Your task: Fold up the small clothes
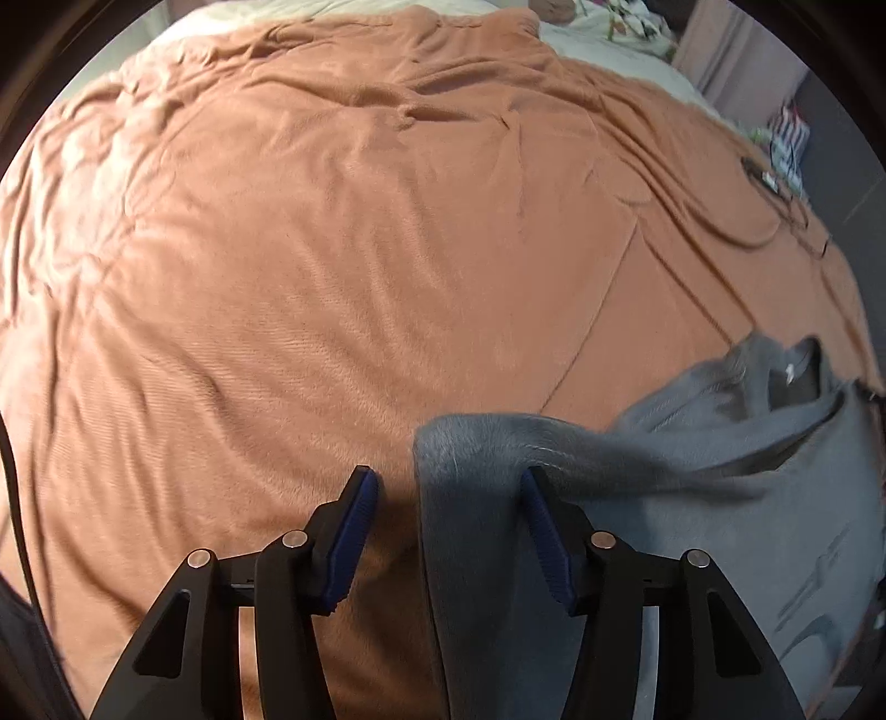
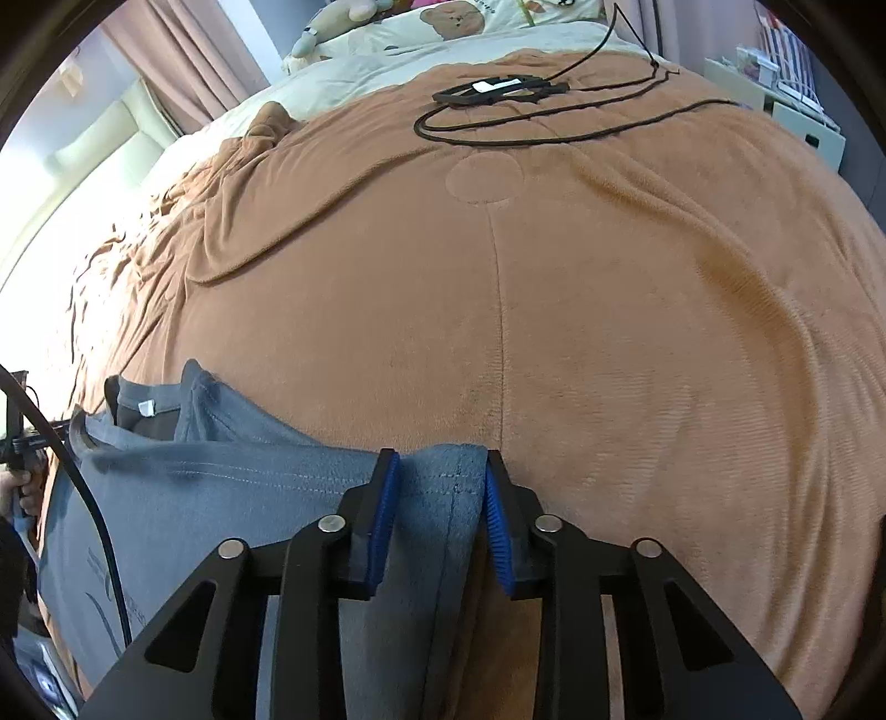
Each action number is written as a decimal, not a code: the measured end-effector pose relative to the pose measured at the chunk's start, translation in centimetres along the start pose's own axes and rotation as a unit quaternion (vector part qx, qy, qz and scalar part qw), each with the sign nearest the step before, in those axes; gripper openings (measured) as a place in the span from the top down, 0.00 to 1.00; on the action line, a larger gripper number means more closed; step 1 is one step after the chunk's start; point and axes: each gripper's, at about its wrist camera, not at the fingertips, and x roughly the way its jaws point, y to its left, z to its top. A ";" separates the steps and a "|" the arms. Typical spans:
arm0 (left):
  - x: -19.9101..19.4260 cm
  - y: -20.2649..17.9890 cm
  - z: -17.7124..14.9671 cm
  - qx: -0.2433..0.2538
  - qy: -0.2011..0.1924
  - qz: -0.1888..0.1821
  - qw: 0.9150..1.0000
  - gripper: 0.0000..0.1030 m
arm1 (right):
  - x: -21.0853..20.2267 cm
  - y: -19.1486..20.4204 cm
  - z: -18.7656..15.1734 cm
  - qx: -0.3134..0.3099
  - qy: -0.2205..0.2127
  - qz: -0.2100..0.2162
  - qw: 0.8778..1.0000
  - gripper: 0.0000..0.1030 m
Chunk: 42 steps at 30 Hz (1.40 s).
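Observation:
A grey T-shirt (image 1: 720, 526) lies face up on the brown blanket (image 1: 332, 277), its collar and white neck label (image 1: 789, 368) towards the far side. In the left wrist view one sleeve (image 1: 470, 471) sits between the fingers of my left gripper (image 1: 446, 487). It rests against the right pad, with a gap of blanket to the left pad, so that gripper is open. In the right wrist view the T-shirt (image 2: 221, 498) spreads to the left. Its other sleeve (image 2: 443, 487) fills the narrow gap of my right gripper (image 2: 440, 465), and both blue pads touch it.
The brown blanket (image 2: 609, 332) covers a wide bed. A black cable (image 2: 526, 138) and a flat black frame (image 2: 498, 88) lie on its far part. Bear-print pillows (image 2: 454, 19) are behind, and white shelves (image 2: 797, 111) stand at the right. A person's hand (image 2: 22, 493) shows at the left edge.

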 end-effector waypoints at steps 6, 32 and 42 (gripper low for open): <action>-0.3 1.6 0.2 -0.043 -0.018 -0.054 0.997 0.62 | 0.3 -0.9 0.1 0.022 -0.008 0.016 1.000 0.82; -7.3 0.9 2.6 -0.023 -0.113 -0.011 0.993 0.93 | -4.7 1.8 0.6 0.012 -0.082 -0.045 0.996 0.96; -0.1 -0.3 4.4 0.001 -0.057 0.074 0.996 0.93 | 1.9 2.9 3.3 -0.010 -0.025 -0.107 0.994 0.96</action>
